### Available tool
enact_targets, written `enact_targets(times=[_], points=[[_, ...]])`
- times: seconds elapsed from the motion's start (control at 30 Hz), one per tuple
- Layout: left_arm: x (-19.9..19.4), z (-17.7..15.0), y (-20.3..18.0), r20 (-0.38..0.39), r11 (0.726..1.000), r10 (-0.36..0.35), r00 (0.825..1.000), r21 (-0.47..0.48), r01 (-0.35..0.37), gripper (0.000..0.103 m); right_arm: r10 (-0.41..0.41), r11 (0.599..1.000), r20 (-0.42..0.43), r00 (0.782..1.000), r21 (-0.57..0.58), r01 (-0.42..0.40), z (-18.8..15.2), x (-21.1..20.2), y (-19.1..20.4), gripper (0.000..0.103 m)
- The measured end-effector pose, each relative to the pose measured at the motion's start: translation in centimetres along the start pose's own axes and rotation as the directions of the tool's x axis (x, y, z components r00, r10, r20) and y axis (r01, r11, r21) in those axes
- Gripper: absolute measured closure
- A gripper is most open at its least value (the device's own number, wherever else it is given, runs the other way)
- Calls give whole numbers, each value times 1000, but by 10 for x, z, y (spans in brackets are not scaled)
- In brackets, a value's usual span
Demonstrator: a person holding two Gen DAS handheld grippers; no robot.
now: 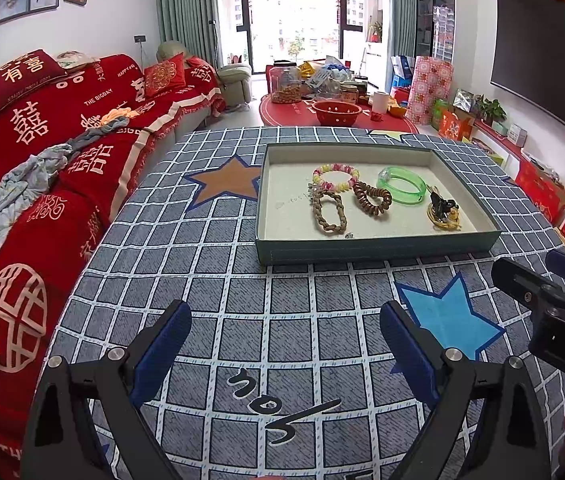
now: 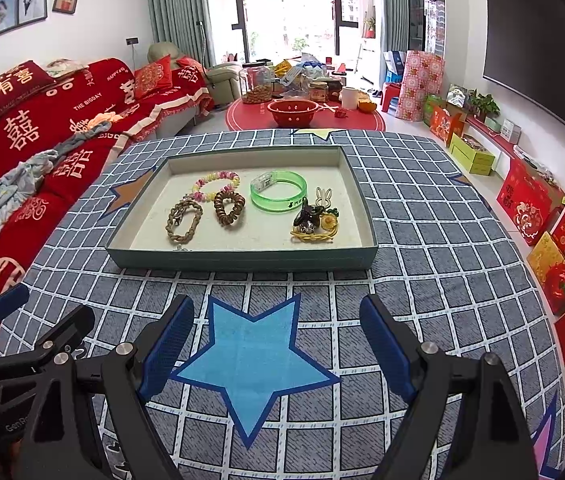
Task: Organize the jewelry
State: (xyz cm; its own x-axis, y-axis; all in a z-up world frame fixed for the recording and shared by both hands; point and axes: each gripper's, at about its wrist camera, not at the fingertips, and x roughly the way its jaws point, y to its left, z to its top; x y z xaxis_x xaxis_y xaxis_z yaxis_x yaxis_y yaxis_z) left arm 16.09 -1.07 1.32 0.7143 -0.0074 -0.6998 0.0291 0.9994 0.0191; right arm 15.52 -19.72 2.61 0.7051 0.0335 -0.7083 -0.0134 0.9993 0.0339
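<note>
Both grippers angled down | left gripper (image 1: pixel 285 346) agape | right gripper (image 2: pixel 277 344) agape

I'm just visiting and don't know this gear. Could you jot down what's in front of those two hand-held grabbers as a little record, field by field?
Surface: checked cloth with star prints
Container: shallow open tray lying on the cloth
In the tray: green bangle, pastel bead bracelet, brown coil hair tie, braided bracelet, a tangle of small hair ties and charms
Left gripper: fingers open, nothing between them, short of the tray
Right gripper: fingers open, empty, above the blue star
Backdrop: red sofa
</note>
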Motion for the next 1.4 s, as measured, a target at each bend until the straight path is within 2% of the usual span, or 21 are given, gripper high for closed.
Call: enact_targets(times=[1.4], points=[[1, -1, 0, -7, 1000, -2, 1000, 2, 2, 0, 3, 1000, -1, 1000, 4, -3, 0, -1, 3, 16]])
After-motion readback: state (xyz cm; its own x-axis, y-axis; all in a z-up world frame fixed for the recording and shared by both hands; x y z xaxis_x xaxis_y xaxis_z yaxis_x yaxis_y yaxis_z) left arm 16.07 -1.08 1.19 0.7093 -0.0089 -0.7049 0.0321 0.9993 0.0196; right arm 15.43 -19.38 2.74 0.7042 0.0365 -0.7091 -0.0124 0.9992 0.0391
